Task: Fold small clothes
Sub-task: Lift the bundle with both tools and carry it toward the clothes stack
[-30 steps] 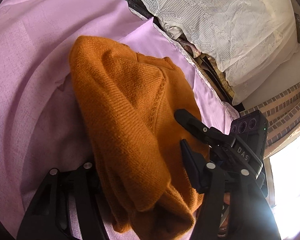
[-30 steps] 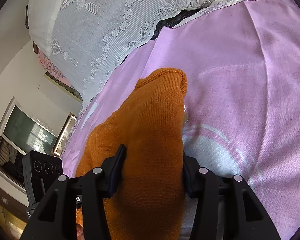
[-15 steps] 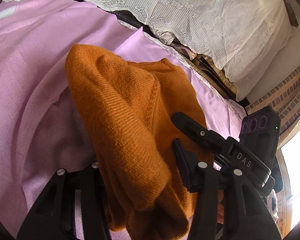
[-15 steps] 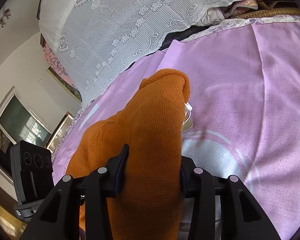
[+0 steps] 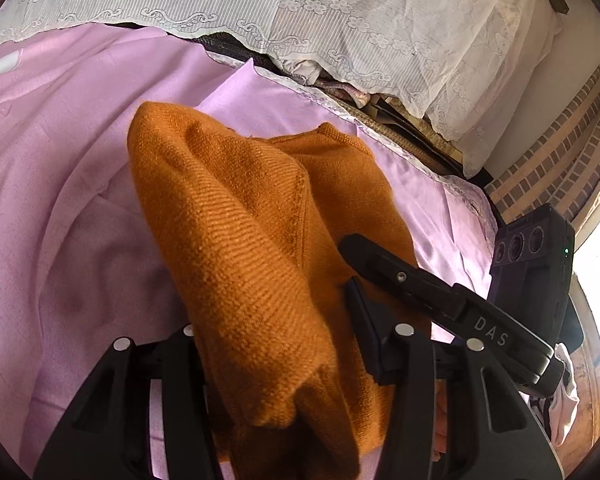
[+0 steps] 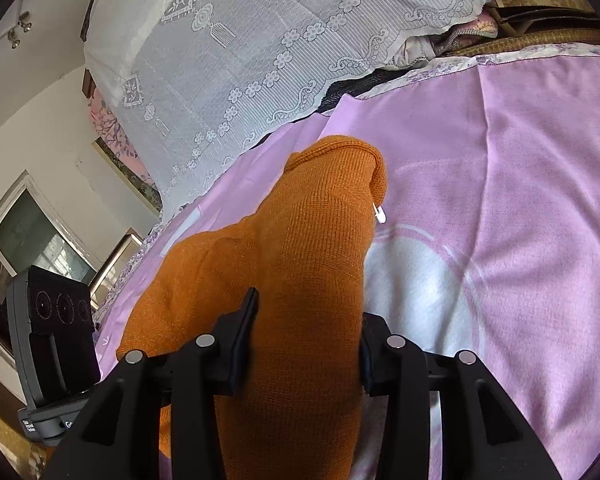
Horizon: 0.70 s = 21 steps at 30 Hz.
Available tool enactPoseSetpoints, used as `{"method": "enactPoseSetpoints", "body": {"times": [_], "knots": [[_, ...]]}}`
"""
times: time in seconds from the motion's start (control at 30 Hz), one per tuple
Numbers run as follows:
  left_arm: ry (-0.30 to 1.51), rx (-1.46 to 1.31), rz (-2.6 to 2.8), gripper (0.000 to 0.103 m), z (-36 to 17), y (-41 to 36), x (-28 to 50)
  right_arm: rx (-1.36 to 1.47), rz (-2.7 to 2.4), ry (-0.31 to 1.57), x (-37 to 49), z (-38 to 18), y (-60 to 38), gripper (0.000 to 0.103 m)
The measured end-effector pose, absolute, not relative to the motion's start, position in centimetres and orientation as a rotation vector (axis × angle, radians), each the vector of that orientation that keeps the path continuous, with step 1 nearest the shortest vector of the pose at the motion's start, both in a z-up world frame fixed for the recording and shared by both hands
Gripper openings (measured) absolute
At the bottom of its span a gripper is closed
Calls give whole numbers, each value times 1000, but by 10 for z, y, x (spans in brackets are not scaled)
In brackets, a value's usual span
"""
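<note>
An orange knitted sweater [image 5: 240, 216] is held above the pink sheet [image 5: 60, 200]. My left gripper [image 5: 276, 340] is shut on a thick fold of it, the knit bulging out between the fingers. My right gripper [image 6: 306, 336] is shut on another part of the same sweater [image 6: 300, 240], which hangs forward with its cuff end over the sheet [image 6: 500, 200]. The right gripper also shows in the left wrist view [image 5: 404, 276], close at the sweater's right side. The left gripper's body shows at the lower left of the right wrist view [image 6: 52, 340].
A white lace cloth [image 5: 300, 12] covers a pile at the far edge of the bed, also seen in the right wrist view [image 6: 240, 40]. A brick-pattern wall [image 5: 560, 140] and a bright window lie to the right. A small white tag [image 6: 380, 214] hangs from the sweater.
Both grippers have lifted and tilted up with the sweater still held; more of the lace cloth and far wall has come into view. The grips are unchanged.
</note>
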State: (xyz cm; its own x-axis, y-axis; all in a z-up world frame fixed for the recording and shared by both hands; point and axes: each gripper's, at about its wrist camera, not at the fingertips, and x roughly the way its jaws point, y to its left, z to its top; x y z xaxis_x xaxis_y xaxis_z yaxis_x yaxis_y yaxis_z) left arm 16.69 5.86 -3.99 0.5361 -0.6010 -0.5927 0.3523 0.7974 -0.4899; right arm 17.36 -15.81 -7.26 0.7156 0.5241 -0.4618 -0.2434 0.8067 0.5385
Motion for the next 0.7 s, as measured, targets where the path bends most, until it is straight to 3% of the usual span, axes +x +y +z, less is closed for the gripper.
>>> {"method": "enactPoseSetpoints", "body": {"times": [0.7], "knots": [[804,-396,-523,46,-33,132,16,248,564,668,45,-56,-63,43]]}}
